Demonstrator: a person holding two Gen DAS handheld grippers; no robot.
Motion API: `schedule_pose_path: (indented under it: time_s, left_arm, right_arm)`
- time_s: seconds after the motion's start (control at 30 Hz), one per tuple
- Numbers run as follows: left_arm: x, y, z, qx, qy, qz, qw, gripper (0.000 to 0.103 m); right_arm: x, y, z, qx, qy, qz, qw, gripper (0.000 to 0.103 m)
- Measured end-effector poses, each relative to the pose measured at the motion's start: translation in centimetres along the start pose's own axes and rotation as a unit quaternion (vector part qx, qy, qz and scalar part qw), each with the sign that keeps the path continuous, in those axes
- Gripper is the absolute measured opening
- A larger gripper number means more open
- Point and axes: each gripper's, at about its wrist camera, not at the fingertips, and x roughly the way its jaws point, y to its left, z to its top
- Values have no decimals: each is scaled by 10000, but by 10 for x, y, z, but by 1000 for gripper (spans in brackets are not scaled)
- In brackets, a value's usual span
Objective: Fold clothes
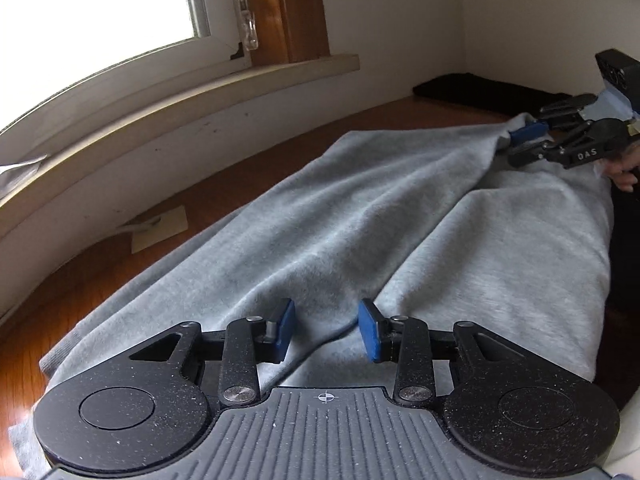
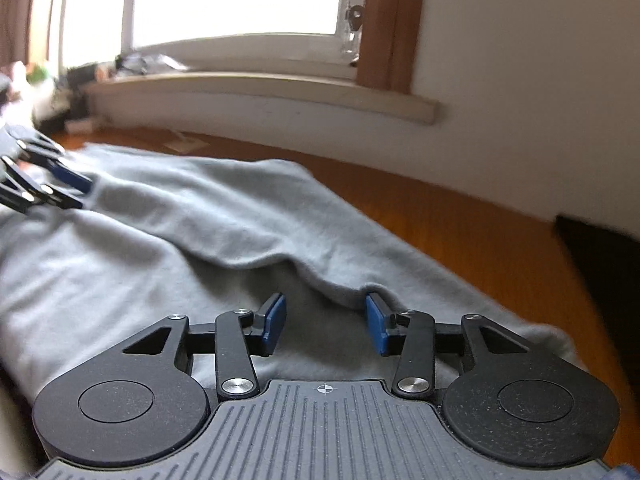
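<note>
With both claws, left (image 1: 326, 330) and right (image 2: 326, 326), apart over the grey garment (image 1: 360, 220), the fold looks mid-way; next, pinch its edge.

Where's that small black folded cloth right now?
In the left wrist view the small black folded cloth lies at upper right on the brown wooden floor, in the white wall's corner, beyond the grey fleece garment.

Each gripper, the left gripper (image 1: 327, 330) and the right gripper (image 2: 326, 323), has black speckled linkage arms, silver pivot screws, blue rubber pads (image 1: 369, 330) and a ribbed grey base bearing a white crosshair mark (image 2: 324, 389); "OAS" lettering at right of the left view
</note>
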Motion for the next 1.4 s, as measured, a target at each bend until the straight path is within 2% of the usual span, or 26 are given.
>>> schedule_pose_path:
  time_s: [0.07,0.17,0.2,0.23,0.47,0.57,0.67,0.8,0.83,0.87,0.93,1.03,1.1,1.17,1.27,1.3,1.33,1.37,1.4]
  left_arm:
    - [2,-1,1,38,9,-36,10000,38]
    - [2,-2,1,72,-23,-81,9999,20]
    - [1,-2,2,72,-44,-94,9999,5]
    - [-1,-1,2,72,-65,-107,9999,0]
    - [-32,2,12,8,-416,-133,9990,0]
    - [-41,5,15,-97,-486,-259,9984,0]
    - [-46,5,16,-133,-515,-357,9979,0]
    - [-42,9,11,-179,-431,-305,9984,0]
    - [-40,11,10,-205,-405,-308,9985,0]
    - [-38,13,9,-238,-387,-315,9985,0]
    - [-36,16,8,-280,-365,-341,9984,0]
    - [-37,17,8,-313,-340,-389,9982,0]
    - [-35,16,6,-314,-250,-479,9980,0]
    - [-32,15,0,-310,-136,-521,9981,2]
    - [-32,19,-12,-433,-76,-482,9979,9]
    - [-34,22,-16,-512,-84,-443,9977,16]
    - [-36,27,-21,-611,-97,-378,9974,21]
    - [-38,32,-25,-711,-94,-310,9969,21]
    - [-40,34,-30,-773,-77,-253,9967,21]
  right_arm:
    - [7,2,3,-74,105,40,9999,37]
    - [12,6,6,-195,65,16,9998,34]
    - [11,7,8,-261,49,24,9996,34]
    - [9,7,10,-312,-2,39,9995,34]
    - [-14,8,18,-535,-333,29,9980,36]
    - [-6,8,15,-637,-216,101,9977,43]
    - [5,14,11,-773,-78,202,9968,43]
    - [16,21,8,-1064,-30,154,9942,41]
    - [18,20,8,-1076,27,175,9940,38]
    - [19,18,9,-1043,54,215,9943,22]
    - [15,14,12,-913,17,330,9953,6]
    - [2,6,17,-653,-131,545,9963,5]
    - [-9,4,15,-558,-155,728,9957,5]
    - [-10,7,6,-636,36,743,9952,5]
    - [-11,5,-8,-653,233,705,9951,7]
    - [-13,0,-11,-513,170,675,9963,8]
    - [-15,-6,-12,-354,100,636,9973,14]
    - [-16,-14,-12,-116,4,533,9985,23]
    - [-15,-20,-11,89,-30,366,9993,28]
